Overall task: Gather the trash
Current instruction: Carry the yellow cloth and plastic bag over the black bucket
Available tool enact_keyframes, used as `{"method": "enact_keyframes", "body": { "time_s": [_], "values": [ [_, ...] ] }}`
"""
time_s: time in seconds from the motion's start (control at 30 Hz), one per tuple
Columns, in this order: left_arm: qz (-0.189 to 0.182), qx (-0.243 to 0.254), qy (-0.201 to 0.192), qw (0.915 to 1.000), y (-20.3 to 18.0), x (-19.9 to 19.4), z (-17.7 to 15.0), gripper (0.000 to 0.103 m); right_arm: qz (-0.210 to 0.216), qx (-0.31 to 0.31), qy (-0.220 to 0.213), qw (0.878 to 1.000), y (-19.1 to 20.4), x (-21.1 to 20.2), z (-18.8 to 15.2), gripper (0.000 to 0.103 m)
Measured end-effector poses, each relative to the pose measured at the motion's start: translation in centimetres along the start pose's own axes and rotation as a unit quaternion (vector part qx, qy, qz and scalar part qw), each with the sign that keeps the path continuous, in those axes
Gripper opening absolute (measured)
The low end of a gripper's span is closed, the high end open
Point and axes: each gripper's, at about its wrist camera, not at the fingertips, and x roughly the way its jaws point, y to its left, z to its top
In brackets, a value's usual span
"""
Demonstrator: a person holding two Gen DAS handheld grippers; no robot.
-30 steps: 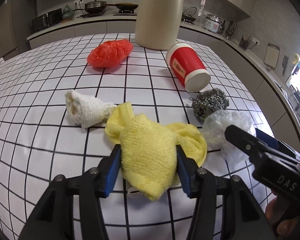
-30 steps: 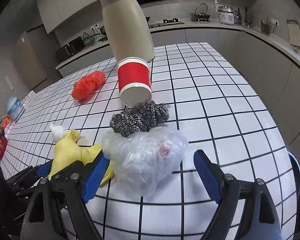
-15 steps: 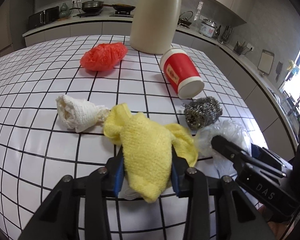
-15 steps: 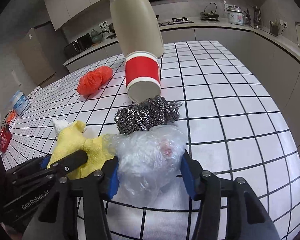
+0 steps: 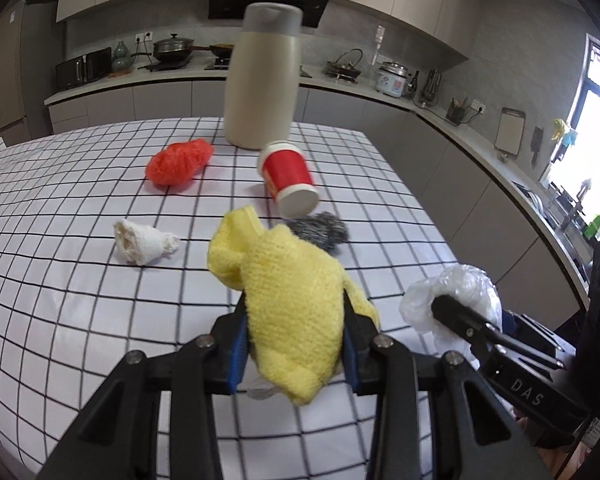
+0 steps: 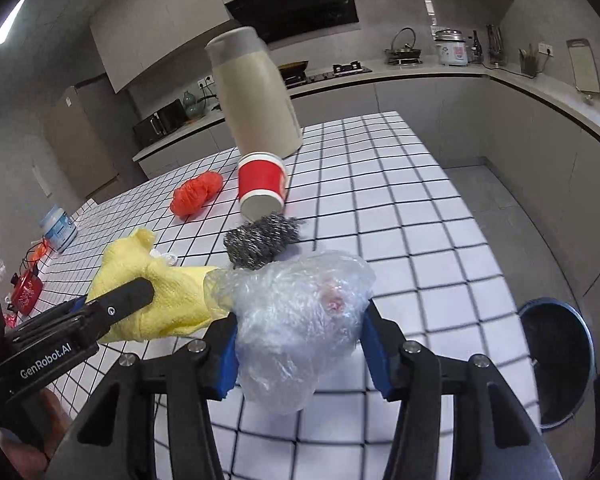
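Observation:
My left gripper (image 5: 294, 344) is shut on a crumpled yellow cloth (image 5: 288, 300), lifted off the checked tabletop (image 5: 80, 280). My right gripper (image 6: 300, 352) is shut on a ball of clear plastic wrap (image 6: 300, 312), also raised above the table. Each gripper shows at the side of the other's view, the yellow cloth (image 6: 156, 292) to the left and the plastic wrap (image 5: 456, 292) to the right. On the table lie a steel scourer (image 6: 260, 240), a tipped red paper cup (image 5: 290, 182), an orange bag (image 5: 180, 160) and a white crumpled wipe (image 5: 140, 242).
A tall beige jug (image 5: 260, 80) stands at the table's far side. A dark round bin (image 6: 556, 360) sits on the floor to the right of the table. A white jar (image 6: 58, 228) and red items (image 6: 26, 286) lie at the far left edge.
Both grippers closed on their items, the left on the yellow cloth and the right on the plastic wrap, then lifted them up and back from the table.

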Motion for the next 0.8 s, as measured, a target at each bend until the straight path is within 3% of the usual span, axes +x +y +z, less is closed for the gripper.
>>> {"method": "enact_keyframes", "body": {
  "time_s": [0.2, 0.43, 0.8],
  "values": [
    [-0.028, 0.016, 0.004, 0.9995, -4.1, -0.7, -0.9, 0.039, -0.020, 0.016, -0.013, 1.000, -3.0, -3.9, -1.0, 0.054],
    [-0.094, 0.056, 0.016, 0.9938, -8.4, 0.9, -0.3, 0.039, -0.071, 0.063, -0.031, 0.995, -6.9, -6.8, -1.4, 0.054],
    [-0.154, 0.112, 0.039, 0.9810, -16.9, 3.4, -0.4, 0.039, -0.155, 0.131, -0.056, 0.978, -16.1, -12.3, -2.8, 0.054]
  ]
}}
